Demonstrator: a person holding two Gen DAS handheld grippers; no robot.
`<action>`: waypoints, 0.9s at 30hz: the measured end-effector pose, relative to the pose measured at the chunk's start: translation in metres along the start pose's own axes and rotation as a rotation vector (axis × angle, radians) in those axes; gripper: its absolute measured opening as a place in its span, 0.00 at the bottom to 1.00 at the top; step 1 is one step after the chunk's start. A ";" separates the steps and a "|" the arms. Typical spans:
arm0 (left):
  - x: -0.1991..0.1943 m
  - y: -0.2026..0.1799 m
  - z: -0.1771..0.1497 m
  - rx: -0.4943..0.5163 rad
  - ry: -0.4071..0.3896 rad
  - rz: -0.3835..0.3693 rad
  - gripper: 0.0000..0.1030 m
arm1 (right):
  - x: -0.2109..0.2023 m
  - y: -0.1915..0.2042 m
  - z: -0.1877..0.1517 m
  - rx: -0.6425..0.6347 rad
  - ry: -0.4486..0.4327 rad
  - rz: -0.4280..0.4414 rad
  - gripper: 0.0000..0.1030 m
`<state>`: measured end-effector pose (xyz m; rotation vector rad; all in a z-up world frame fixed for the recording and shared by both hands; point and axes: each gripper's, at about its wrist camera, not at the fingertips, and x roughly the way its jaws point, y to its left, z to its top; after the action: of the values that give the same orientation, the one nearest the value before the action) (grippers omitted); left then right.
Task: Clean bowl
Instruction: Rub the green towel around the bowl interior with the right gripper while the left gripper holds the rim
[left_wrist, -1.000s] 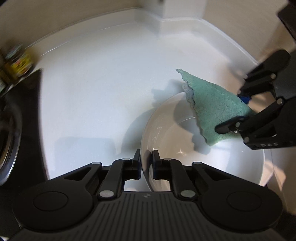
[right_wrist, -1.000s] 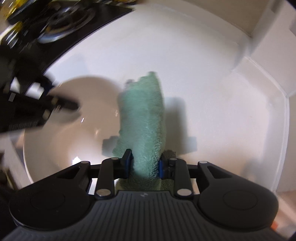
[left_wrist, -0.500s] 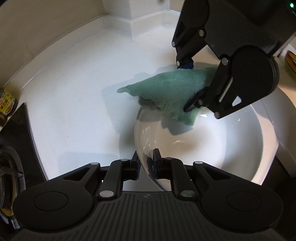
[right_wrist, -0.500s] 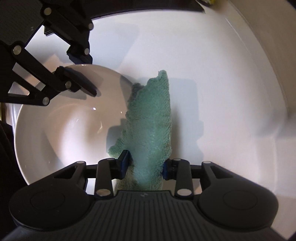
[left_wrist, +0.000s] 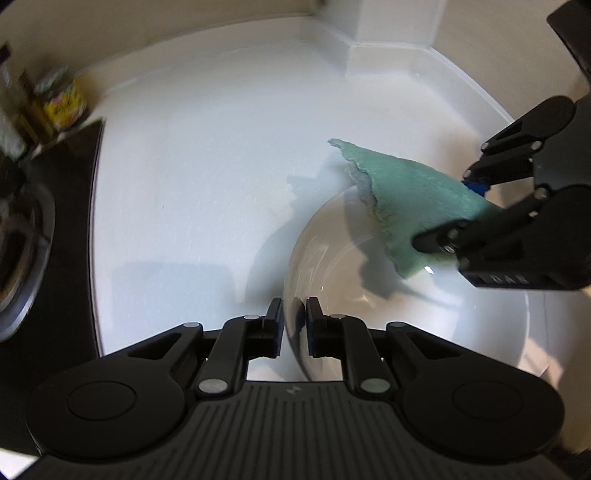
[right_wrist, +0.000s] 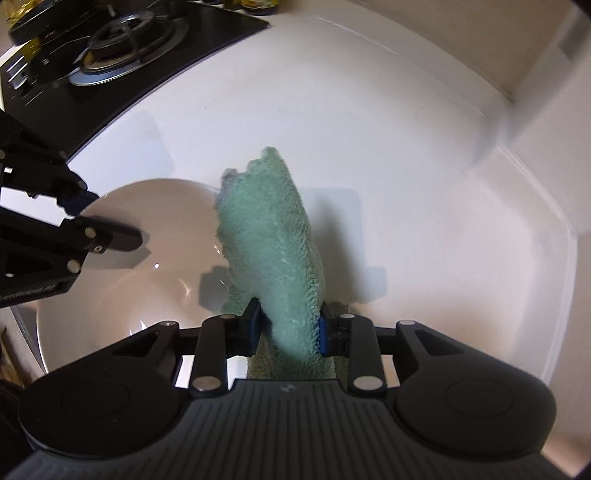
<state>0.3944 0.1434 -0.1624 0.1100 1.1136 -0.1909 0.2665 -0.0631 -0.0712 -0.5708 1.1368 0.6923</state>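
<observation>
The white bowl (left_wrist: 424, 325) sits on the pale surface (left_wrist: 192, 192), and the left gripper (left_wrist: 294, 325) has its fingers (left_wrist: 274, 328) clamped on the near rim, one finger outside the wall and one inside. Across from it, the right gripper (right_wrist: 288, 328) pinches a green cloth (right_wrist: 273, 251) tight between its fingers (right_wrist: 252, 325); the cloth sticks out ahead of them and hangs over the bowl's far edge, its loose corner reaching past the rim above the surface. Out beyond the left fingers, to their left, a black hob (right_wrist: 122, 62) with a metal burner ring lies along the surface's edge, with a few blurred jars (left_wrist: 62, 99) behind it.
</observation>
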 end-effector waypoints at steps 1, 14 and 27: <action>0.000 0.001 0.000 0.027 -0.005 -0.009 0.11 | 0.000 0.002 -0.005 -0.017 0.013 0.009 0.24; 0.017 0.006 0.010 0.277 -0.014 -0.047 0.12 | -0.001 0.010 0.029 -0.369 0.067 0.023 0.27; 0.030 0.021 0.018 0.142 0.005 -0.037 0.16 | 0.002 0.005 0.029 -0.201 0.024 0.037 0.27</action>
<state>0.4279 0.1581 -0.1819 0.2169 1.1069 -0.3032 0.2809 -0.0381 -0.0635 -0.7314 1.1093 0.8392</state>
